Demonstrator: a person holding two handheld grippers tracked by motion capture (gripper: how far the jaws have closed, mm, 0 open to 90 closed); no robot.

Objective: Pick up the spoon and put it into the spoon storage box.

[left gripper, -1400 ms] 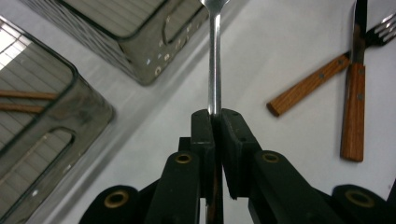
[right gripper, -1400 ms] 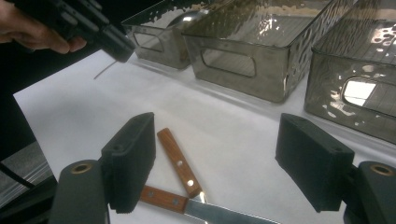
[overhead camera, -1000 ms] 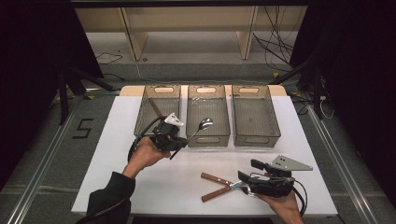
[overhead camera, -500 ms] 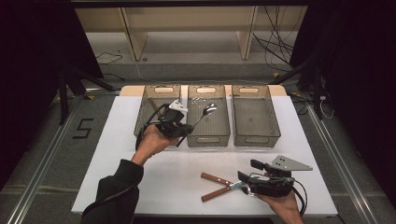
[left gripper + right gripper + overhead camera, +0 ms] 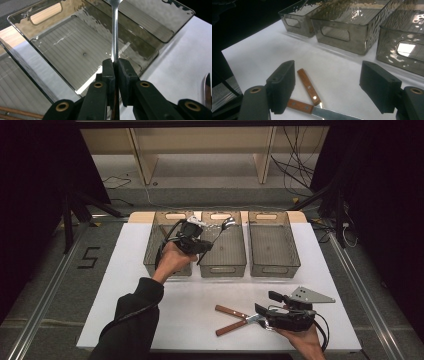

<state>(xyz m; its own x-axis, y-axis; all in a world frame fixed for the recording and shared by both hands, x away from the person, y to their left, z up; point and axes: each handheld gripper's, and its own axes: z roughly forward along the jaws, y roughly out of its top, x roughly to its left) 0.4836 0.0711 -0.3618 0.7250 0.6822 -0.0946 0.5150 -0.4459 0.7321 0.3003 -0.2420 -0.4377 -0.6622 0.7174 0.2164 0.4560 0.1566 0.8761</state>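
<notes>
Left gripper (image 5: 200, 244) clamped tight on spoon (image 5: 114, 37) handle; spoon's long axis runs straight ahead of jaws, bowl far end over middle bin (image 5: 223, 256). Bin floor directly below. Right gripper (image 5: 327, 87) jaws wide, empty, two knives (image 5: 308, 92) crossed just ahead.

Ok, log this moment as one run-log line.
left hand-held gripper: shut on spoon, over middle bin | right hand-held gripper: open, above two knives

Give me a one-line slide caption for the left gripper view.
Left gripper clamps a metal spoon handle above the smoky clear middle bin.
</notes>
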